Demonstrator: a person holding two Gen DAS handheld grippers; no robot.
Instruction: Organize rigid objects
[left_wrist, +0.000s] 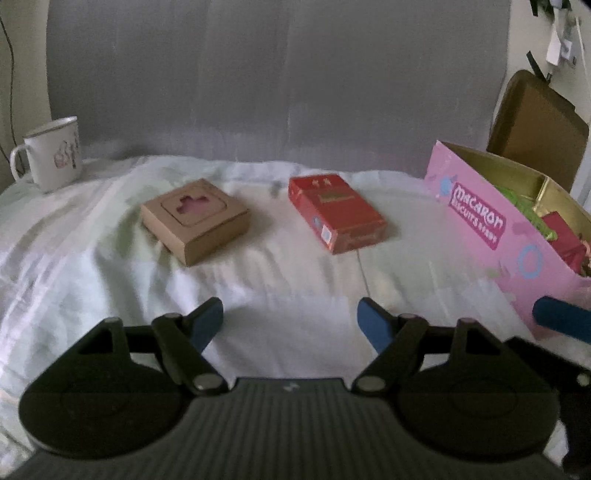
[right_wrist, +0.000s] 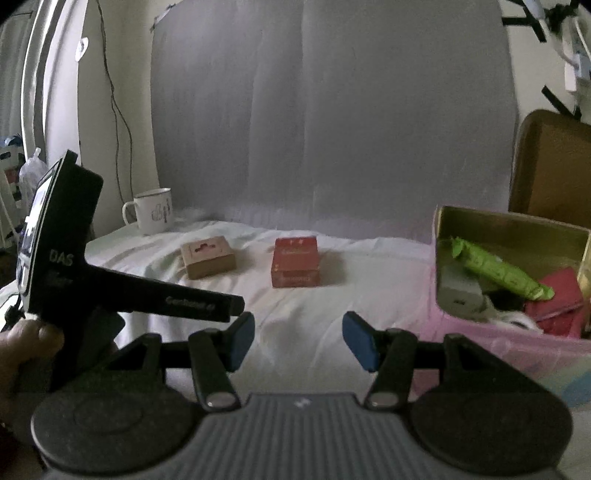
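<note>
A brown cardboard box (left_wrist: 194, 220) with a pink cut-out and a red box (left_wrist: 336, 212) lie on the white cloth; both also show in the right wrist view, brown box (right_wrist: 208, 257) and red box (right_wrist: 295, 261). A pink Macaron carton (left_wrist: 509, 236) stands at the right, holding a green packet (right_wrist: 495, 267) and a red item (right_wrist: 557, 299). My left gripper (left_wrist: 290, 323) is open and empty, well short of the boxes. My right gripper (right_wrist: 298, 339) is open and empty, left of the carton (right_wrist: 513, 347).
A white mug (left_wrist: 51, 155) stands at the far left of the cloth, also in the right wrist view (right_wrist: 153, 210). A grey backdrop (right_wrist: 332, 129) hangs behind. A brown board (left_wrist: 535, 125) leans behind the carton. The left gripper's body (right_wrist: 74, 258) is at left.
</note>
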